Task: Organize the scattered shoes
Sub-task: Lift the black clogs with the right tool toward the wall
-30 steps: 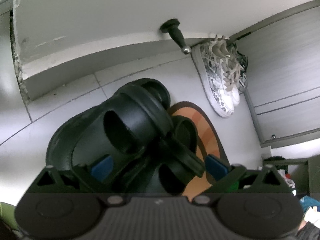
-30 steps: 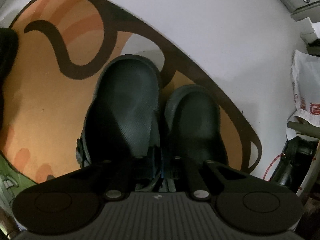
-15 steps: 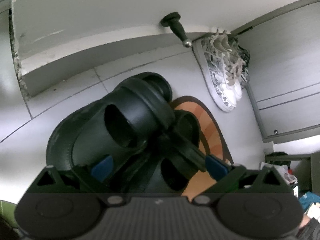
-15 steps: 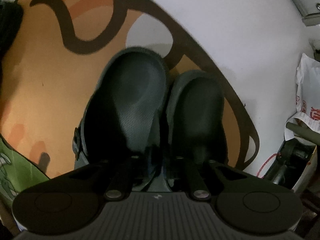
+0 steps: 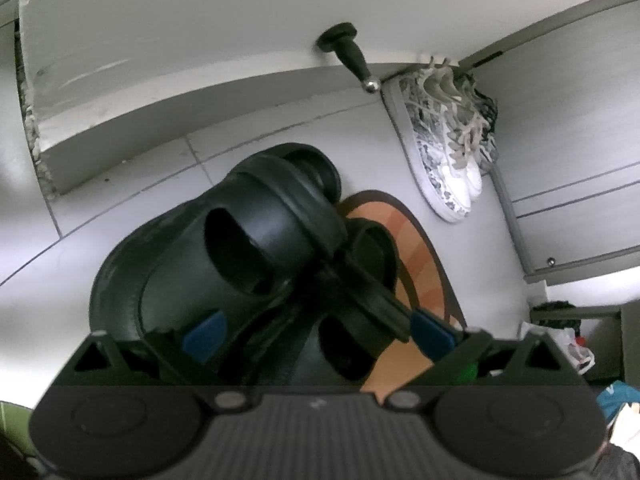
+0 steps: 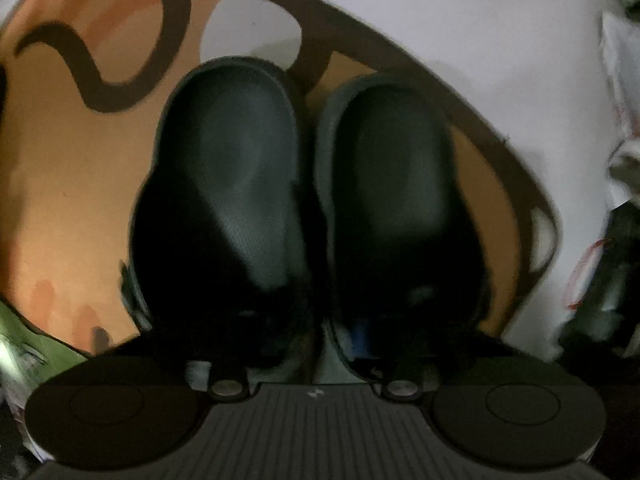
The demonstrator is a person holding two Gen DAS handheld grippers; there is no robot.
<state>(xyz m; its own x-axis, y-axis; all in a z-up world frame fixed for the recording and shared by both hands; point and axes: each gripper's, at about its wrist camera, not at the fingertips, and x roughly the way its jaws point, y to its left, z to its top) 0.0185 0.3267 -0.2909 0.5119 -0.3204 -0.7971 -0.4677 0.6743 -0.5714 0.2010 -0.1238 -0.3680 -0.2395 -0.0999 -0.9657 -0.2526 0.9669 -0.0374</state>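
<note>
Left hand-held gripper (image 5: 316, 330) pinching black sandals (image 5: 240, 248); right hand-held gripper (image 6: 320, 340) closing, fingertips lost in shadow behind dark clogs (image 6: 304, 184)

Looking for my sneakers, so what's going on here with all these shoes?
A person is tidying shoes with tongs in each hand. The left tongs hold a pair of black sandals above the tiled floor. The right tongs are closing on the inner edges of two dark clogs, side by side over the orange mat. A pair of patterned sneakers sits against the cabinet.
</note>
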